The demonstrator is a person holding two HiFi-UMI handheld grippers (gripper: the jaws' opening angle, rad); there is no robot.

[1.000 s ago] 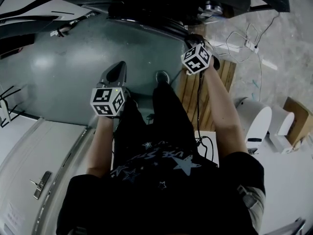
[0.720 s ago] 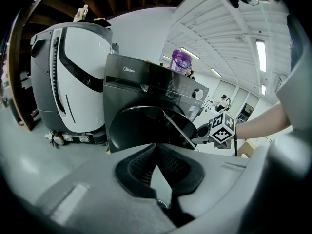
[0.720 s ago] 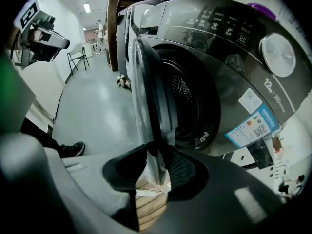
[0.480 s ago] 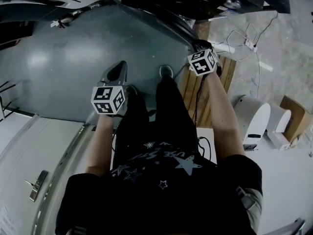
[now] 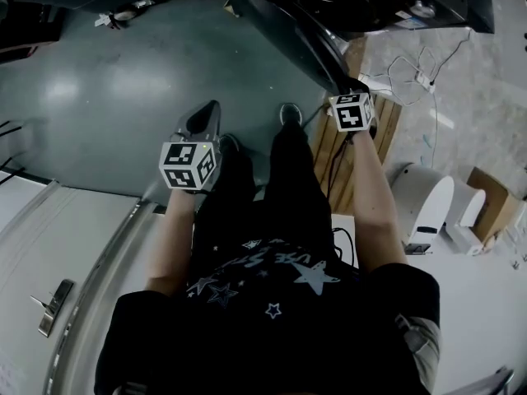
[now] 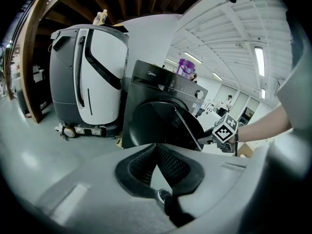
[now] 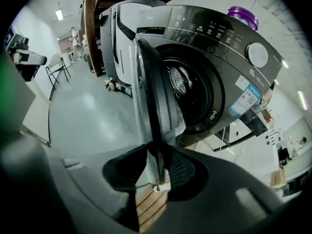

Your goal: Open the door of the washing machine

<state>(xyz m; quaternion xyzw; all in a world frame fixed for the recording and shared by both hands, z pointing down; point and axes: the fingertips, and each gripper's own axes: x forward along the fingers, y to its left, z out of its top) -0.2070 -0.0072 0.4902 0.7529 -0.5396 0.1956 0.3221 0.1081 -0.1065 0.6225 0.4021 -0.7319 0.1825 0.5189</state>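
Gripping the free edge of the door (image 7: 146,91), the right gripper (image 7: 155,152) has its jaws pressed onto the rim from both sides, with the door's thin edge running straight up out of the pads; nothing else sits between them. The washing machine (image 7: 214,48) stands just beyond, dark-fronted, with a purple container (image 7: 242,14) on its top; its drum opening (image 7: 187,94) is fully exposed, the metal drum visible inside.

Seen from the head view, the door (image 5: 296,35) stands out from the cabinet at a wide angle, reaching toward the person over the grey floor (image 5: 123,81); the right arm is stretched forward to it above a wooden pallet (image 5: 333,151).

The left gripper (image 6: 156,147) hangs low in front of the person's left side, well apart from the machine; its jaws are closed against each other at the tips with nothing held, and only floor and the toe of a shoe (image 6: 164,195) show beneath them.

As for progress, the latch is plainly released and the door is swung well clear of the opening, so most of the task looks done; what may be left is a little more swing and letting go of the rim. Whether the hinge has reached its stop is hard to judge from these angles, since the wide lens bends the door's line.
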